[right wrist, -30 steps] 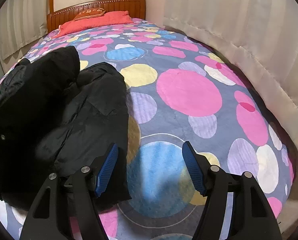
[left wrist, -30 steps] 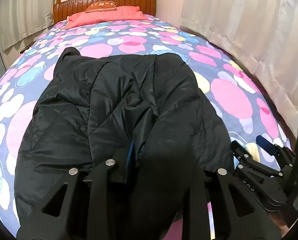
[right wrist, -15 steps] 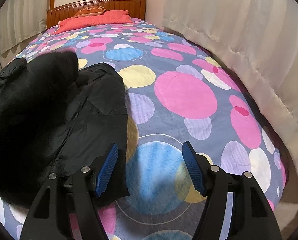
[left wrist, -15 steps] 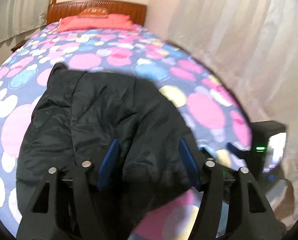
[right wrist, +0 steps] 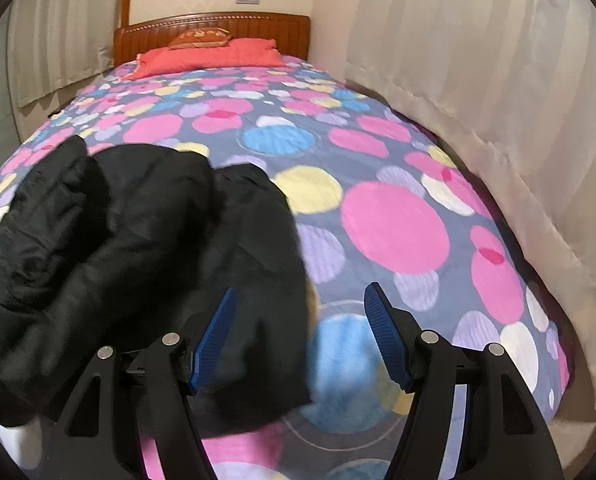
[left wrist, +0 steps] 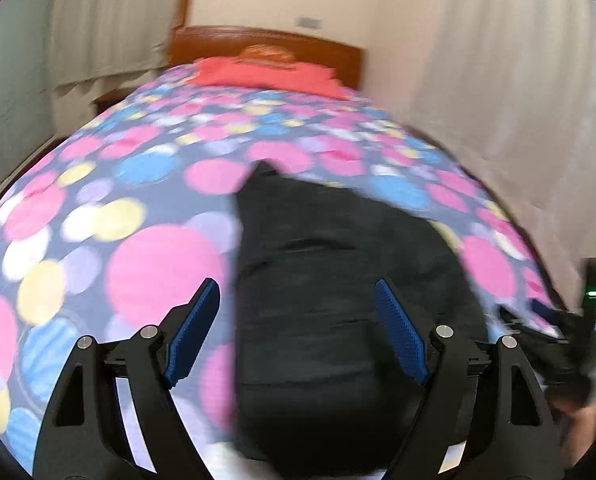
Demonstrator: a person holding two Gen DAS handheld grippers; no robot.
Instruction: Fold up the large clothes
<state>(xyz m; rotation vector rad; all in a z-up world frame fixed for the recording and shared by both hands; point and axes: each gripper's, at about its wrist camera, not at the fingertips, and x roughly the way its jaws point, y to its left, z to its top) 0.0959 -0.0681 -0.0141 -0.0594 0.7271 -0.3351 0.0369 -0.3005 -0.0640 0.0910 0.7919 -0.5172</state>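
Black padded jacket [left wrist: 337, 300] on a bed, both grippers clear of it.

Left wrist view (blurred): the jacket lies on the spotted bedspread [left wrist: 146, 264], its bulk just right of centre, a pointed corner toward the red pillow [left wrist: 266, 74] and wooden headboard [left wrist: 218, 40]. The left gripper [left wrist: 298, 332] hangs over it with its jaws opening, blue pads spread and pressing on nothing; the cloth shows between them but is not pinched. The right gripper's dark body shows at the right edge. Right wrist view: the jacket [right wrist: 130, 248] is bunched in folds on the near left of the bedspread [right wrist: 397, 220]. The right gripper [right wrist: 298, 336] has its jaws standing apart, empty, above the jacket's right edge; pale curtains [right wrist: 497, 80] run along the right side.
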